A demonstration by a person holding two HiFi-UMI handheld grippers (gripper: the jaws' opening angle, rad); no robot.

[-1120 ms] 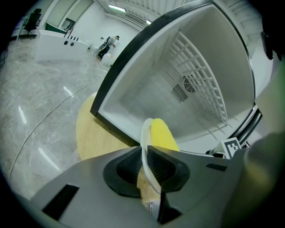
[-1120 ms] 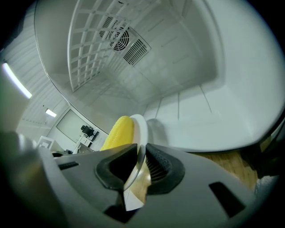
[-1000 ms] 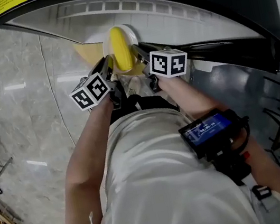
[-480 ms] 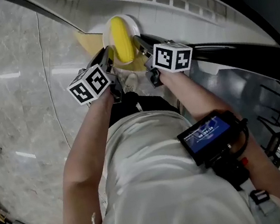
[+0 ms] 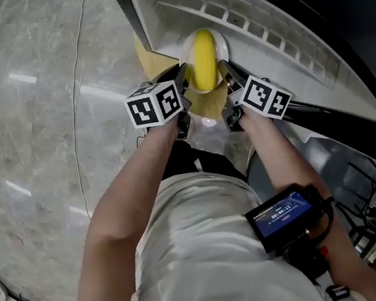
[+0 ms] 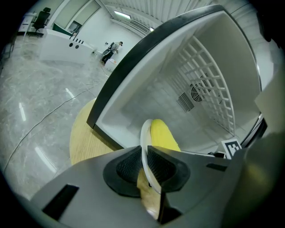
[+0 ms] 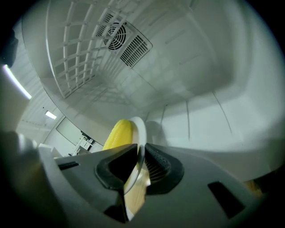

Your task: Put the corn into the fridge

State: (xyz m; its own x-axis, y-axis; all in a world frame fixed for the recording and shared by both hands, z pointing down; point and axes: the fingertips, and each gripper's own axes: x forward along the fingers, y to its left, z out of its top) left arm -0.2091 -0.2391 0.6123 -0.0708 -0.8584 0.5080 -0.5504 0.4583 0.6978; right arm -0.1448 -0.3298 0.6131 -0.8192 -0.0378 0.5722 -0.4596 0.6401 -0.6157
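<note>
Head view: the left tongs (image 5: 184, 83) and right tongs (image 5: 225, 76) each grip an opposite edge of the plate (image 5: 222, 44). The corn (image 5: 203, 60) lies on the plate between them, at the mouth of the open fridge (image 5: 260, 19).

Left gripper view: the tongs (image 6: 145, 154) are clenched on the plate rim, with the corn (image 6: 163, 133) just beyond, to their right.

Right gripper view: the tongs (image 7: 140, 156) are clenched on the rim, with the corn (image 7: 117, 133) just beyond, to their left. The fridge's back wall is ahead.

Floor (image 5: 31, 116): stone-look tile, polished, glossy glare streaks.
Fridge liner (image 7: 200, 67): smooth white plastic.
Plate (image 6: 143, 133): white, glossy rim.
Corn (image 5: 203, 60): yellow, slight sheen.
Round board (image 6: 84, 140): pale wood grain, matt.
Left gripper (image 6: 144, 151): grey matt plastic; pads (image 6: 128, 169) black, ribbed, rubbery.
</note>
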